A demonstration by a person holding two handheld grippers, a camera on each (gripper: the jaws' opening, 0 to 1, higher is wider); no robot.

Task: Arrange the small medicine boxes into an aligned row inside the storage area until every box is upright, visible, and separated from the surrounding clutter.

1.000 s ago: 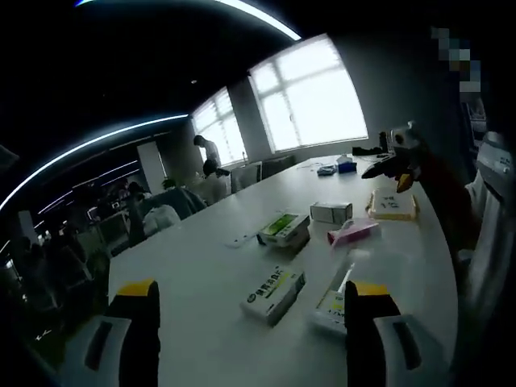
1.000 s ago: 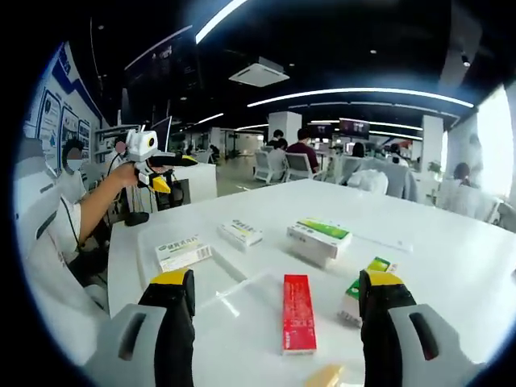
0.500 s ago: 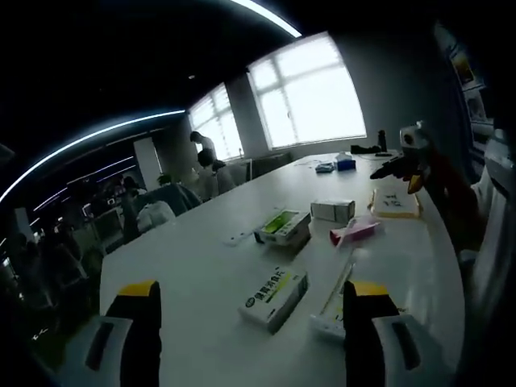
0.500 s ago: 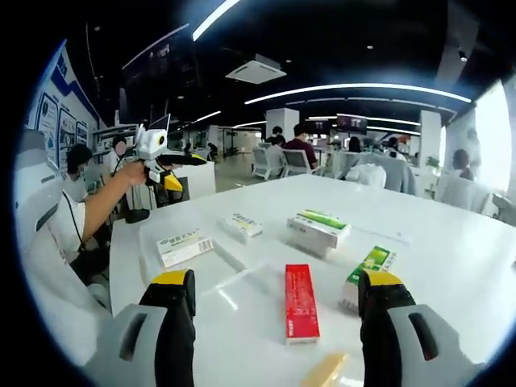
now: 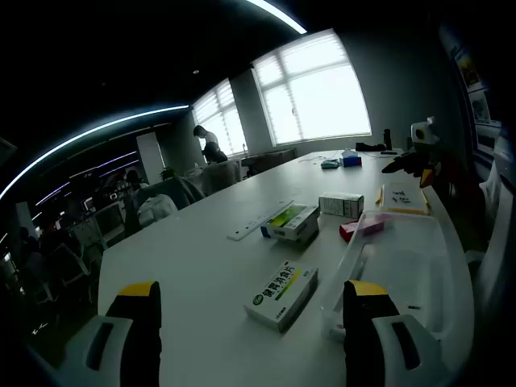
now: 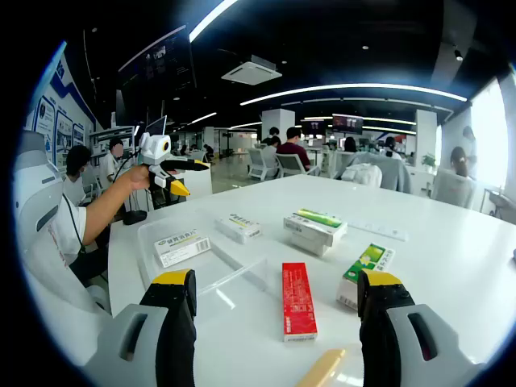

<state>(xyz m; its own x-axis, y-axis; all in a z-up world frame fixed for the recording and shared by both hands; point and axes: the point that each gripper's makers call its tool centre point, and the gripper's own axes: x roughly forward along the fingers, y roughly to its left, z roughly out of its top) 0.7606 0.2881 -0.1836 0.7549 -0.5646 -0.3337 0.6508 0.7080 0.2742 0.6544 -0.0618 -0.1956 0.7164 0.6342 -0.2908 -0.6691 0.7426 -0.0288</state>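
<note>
Item: left gripper (image 5: pixel 250 339), mine, jaws spread wide with nothing between them, raised over the white desk (image 5: pixel 185 274). Right gripper (image 6: pixel 274 339), likewise wide and empty.

Stock on desk, none upright yet:
- clear shallow plastic tray (image 6: pixel 201 258), near the desk's edge by me; presumably the storage area.
- white box with green-striped label (image 6: pixel 182 247), flat inside that tray.
- small white box (image 6: pixel 239 226), just beyond the tray.
- white box with green top (image 6: pixel 315 226), apparently stacked on another.
- flat red box (image 6: pixel 298 300), outside the tray's rim.
- green-and-white box (image 6: pixel 365 271), lying beside my right jaw.

Judgement: hands poised open for a first pick.
</note>
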